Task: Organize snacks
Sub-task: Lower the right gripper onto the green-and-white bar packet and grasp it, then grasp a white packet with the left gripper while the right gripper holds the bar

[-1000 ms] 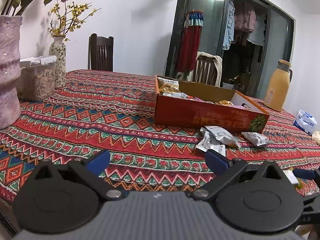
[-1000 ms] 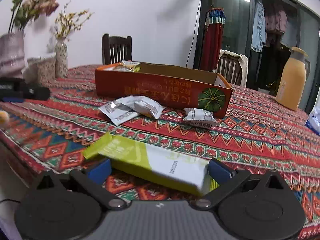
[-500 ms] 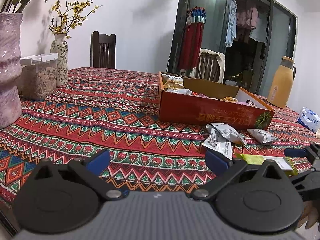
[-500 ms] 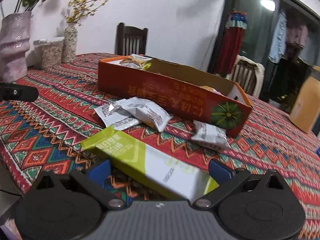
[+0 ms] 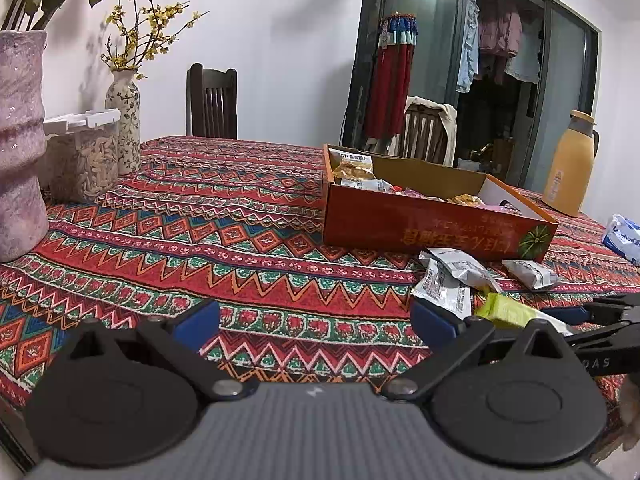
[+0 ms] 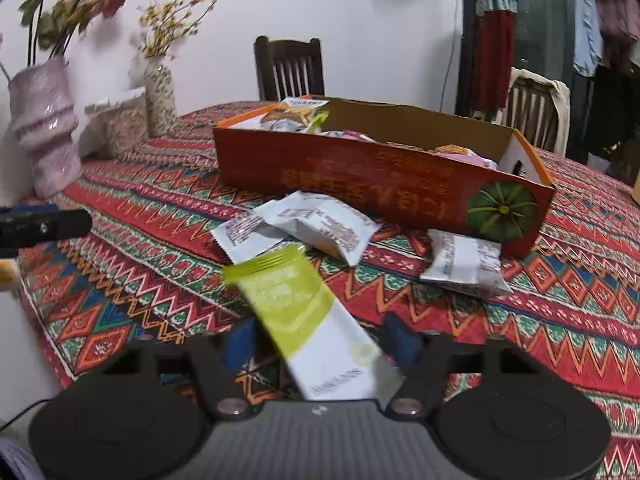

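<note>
Two blue-padded fingers of the right gripper (image 6: 320, 338) are clenched on one long, flat, glossy packet (image 6: 308, 320), lime green at its far end and white near the jaws, sticking out ahead and lifted above the cloth. Beyond its tip lie three crinkly silver-white wrappers (image 6: 320, 228), two overlapping and one to the right, just before one long orange cardboard box (image 6: 380, 176) holding more snacks. The left gripper (image 5: 316, 322) has its jaws spread wide, grasping nothing, over the woven zigzag-patterned tablecloth (image 5: 224, 240). Far left of those jaws stand two vases (image 5: 124, 120) and one plastic container (image 5: 82, 152).
</note>
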### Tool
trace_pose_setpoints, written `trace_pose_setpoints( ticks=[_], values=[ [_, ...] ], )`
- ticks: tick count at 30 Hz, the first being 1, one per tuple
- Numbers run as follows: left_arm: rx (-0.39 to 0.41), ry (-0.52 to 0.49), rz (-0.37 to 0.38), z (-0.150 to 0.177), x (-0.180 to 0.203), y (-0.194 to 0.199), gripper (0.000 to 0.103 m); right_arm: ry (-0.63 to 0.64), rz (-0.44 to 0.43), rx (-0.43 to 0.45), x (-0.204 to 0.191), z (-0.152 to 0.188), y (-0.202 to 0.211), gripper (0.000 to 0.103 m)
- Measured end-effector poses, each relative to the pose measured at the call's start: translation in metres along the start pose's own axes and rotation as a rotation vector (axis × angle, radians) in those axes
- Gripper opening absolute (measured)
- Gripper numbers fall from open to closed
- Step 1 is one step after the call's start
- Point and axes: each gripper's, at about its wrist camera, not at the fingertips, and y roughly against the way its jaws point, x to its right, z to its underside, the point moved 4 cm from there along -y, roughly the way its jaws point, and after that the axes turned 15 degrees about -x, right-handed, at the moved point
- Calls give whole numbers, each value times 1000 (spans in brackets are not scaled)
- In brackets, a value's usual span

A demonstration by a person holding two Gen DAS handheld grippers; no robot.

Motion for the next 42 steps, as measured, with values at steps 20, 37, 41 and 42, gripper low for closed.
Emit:
trace_pose_setpoints(
  ticks=[20, 37, 41, 42],
  values=[
    [-38, -141, 13, -31, 63, -30, 103, -140, 102, 244, 24, 8, 49, 36],
    [-240, -267, -24, -52, 124, -119, 90, -320, 61, 333, 81, -18, 21, 36],
    [-249, -282, 13, -52, 132, -124, 74, -328, 22, 336, 83, -16, 20, 36],
    [-250, -282, 31, -53, 133, -124, 68, -333, 12, 338, 83, -16, 20, 36]
  ],
)
